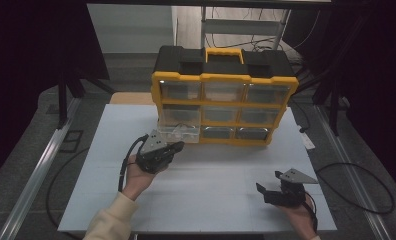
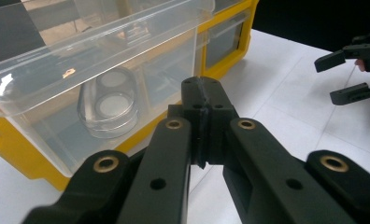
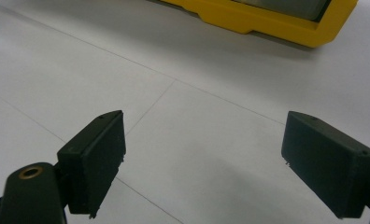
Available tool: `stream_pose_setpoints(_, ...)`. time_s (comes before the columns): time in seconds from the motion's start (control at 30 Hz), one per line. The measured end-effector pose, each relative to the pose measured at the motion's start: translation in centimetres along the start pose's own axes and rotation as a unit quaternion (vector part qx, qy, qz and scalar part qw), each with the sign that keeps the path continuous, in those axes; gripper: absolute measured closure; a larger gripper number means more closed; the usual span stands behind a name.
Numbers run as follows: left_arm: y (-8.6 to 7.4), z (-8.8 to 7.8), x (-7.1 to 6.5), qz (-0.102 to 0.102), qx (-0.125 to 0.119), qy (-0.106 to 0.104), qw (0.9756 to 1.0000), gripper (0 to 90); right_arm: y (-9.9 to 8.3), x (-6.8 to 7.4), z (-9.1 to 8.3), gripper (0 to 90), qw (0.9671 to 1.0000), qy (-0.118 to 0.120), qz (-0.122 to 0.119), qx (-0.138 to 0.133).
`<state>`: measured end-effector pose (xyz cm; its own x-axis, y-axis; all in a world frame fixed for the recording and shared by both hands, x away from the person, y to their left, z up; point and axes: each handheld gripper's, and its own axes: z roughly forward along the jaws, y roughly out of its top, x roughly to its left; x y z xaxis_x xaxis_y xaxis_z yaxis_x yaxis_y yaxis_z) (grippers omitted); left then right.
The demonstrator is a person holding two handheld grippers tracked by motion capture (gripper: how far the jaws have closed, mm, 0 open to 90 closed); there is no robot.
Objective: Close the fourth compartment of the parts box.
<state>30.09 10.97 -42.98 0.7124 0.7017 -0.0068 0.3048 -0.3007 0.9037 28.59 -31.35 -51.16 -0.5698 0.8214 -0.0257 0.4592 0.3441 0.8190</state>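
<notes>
Fingers on the left gripper (image 1: 175, 148) are pressing together right at the front lip of the clear drawer (image 1: 178, 126), which is sticking out of the yellow organizer (image 1: 225, 104) toward the person. Right gripper (image 1: 267, 182) is hanging spread open over the worktop (image 1: 221, 170), well apart, so left's nearer.

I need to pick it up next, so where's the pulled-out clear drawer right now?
In the high view the clear drawer sticks out of the yellow organizer's lower left corner, at the tip of the left claw, whose jaws are shut on its front lip.
</notes>
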Motion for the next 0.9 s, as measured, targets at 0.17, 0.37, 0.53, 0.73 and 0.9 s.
stream_pose_setpoints(0.17, 0.1, 0.4, 0.3, -0.003, 0.002, 0.007, 1.0000, 88.9, 0.0, 0.0, 0.0, 14.5, 1.0000, 0.000, 0.000, 0.000)
stream_pose_setpoints(0.37, 0.1, 0.9, 0.8, -0.009, 0.007, 0.015, 0.9998, 88.9, 0.0, 0.0, 0.0, 14.5, 1.0000, 0.000, -0.002, 0.000)
stream_pose_setpoints(0.53, 0.3, 1.2, 1.0, -0.016, 0.006, 0.013, 0.9998, 88.8, 0.0, 0.0, 0.0, 14.5, 1.0000, 0.000, -0.001, 0.000)
stream_pose_setpoints(0.73, 0.6, 1.7, 1.2, -0.016, 0.012, 0.020, 0.9996, 88.8, 0.0, 0.0, 0.0, 14.5, 1.0000, 0.001, 0.000, 0.000)
stream_pose_setpoints(0.9, 0.7, 1.9, 1.5, -0.025, 0.011, 0.022, 0.9994, 88.8, 0.0, 0.0, -0.1, 14.5, 1.0000, 0.001, 0.000, -0.002)
